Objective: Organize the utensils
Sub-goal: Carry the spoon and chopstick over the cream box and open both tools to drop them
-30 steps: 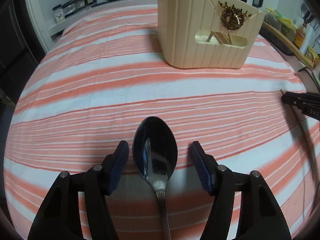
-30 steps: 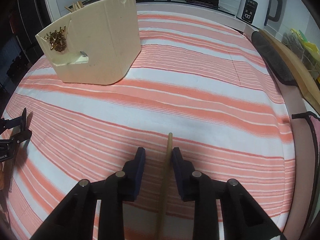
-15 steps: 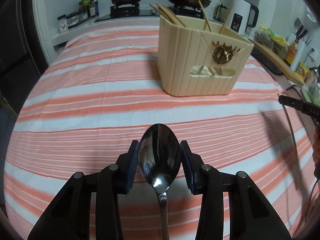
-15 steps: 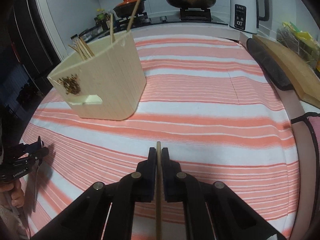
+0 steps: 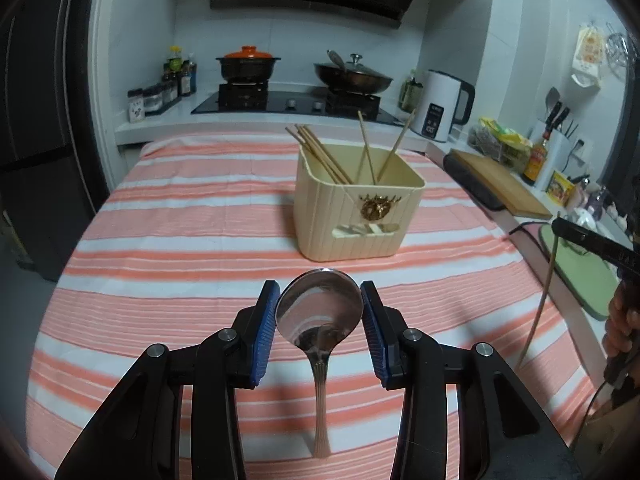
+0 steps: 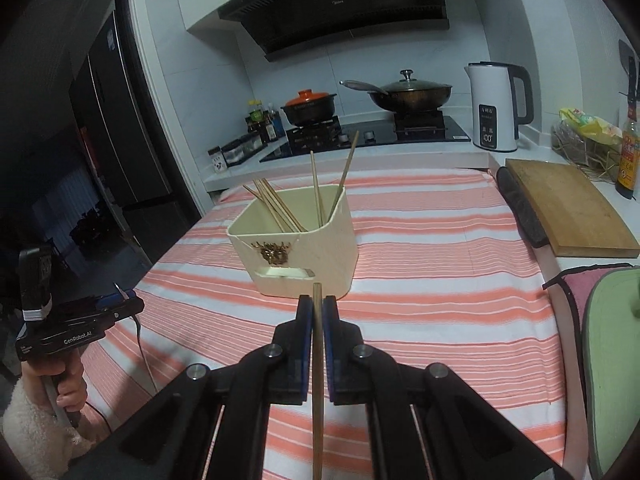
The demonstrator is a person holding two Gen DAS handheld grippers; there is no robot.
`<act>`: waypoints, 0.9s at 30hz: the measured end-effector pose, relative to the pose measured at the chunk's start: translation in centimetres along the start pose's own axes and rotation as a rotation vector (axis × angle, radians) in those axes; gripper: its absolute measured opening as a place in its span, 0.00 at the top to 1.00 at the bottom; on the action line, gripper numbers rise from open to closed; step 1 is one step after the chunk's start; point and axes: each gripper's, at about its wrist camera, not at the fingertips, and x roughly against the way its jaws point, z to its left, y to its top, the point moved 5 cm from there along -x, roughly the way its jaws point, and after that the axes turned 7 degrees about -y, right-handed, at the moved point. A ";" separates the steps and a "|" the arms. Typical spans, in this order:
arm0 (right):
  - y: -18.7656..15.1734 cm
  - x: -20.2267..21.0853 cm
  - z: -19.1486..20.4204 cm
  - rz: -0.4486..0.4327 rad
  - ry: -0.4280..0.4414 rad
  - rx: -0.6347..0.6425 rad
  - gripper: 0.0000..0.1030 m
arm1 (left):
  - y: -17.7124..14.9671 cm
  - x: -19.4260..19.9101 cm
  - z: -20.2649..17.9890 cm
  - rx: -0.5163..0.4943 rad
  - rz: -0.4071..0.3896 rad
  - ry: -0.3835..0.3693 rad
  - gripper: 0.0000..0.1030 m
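A metal spoon (image 5: 319, 316) hangs above the striped cloth, its bowl clamped between the blue pads of my left gripper (image 5: 319, 312), handle pointing down toward the camera. My right gripper (image 6: 317, 322) is shut on a wooden chopstick (image 6: 317, 380) that runs back between its fingers. The cream utensil holder (image 5: 356, 208) (image 6: 300, 236) stands mid-table ahead of both grippers, several chopsticks leaning inside it. From the left wrist view the right gripper (image 5: 560, 225) shows at the right edge with its chopstick (image 5: 540, 300) hanging down. The left gripper (image 6: 120, 300) appears at the left of the right wrist view.
The striped tablecloth (image 5: 180, 220) covers the table. Behind it are a stove with an orange-lidded pot (image 5: 248, 66) and a wok (image 5: 352, 76), plus a white kettle (image 6: 498, 108). A wooden cutting board (image 6: 560, 208) and a green mat (image 6: 612, 360) lie to the right. A hand (image 6: 68, 384) grips the left handle.
Both grippers closed on their utensils lying on the cloth, then lifted them clear of it and tilted up, so the stove and wall came into view.
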 end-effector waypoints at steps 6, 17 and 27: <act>1.0 3.3 1.0 -0.086 -0.007 0.018 0.95 | 1.1 2.1 -0.9 -0.009 -0.045 -0.016 0.60; 5.1 4.8 3.3 -0.177 -0.016 0.082 0.95 | 4.3 4.1 -1.1 -0.001 -0.085 -0.052 0.60; 8.3 5.3 5.0 -0.219 -0.014 0.129 0.95 | 8.0 4.4 -1.4 -0.008 -0.105 -0.088 0.60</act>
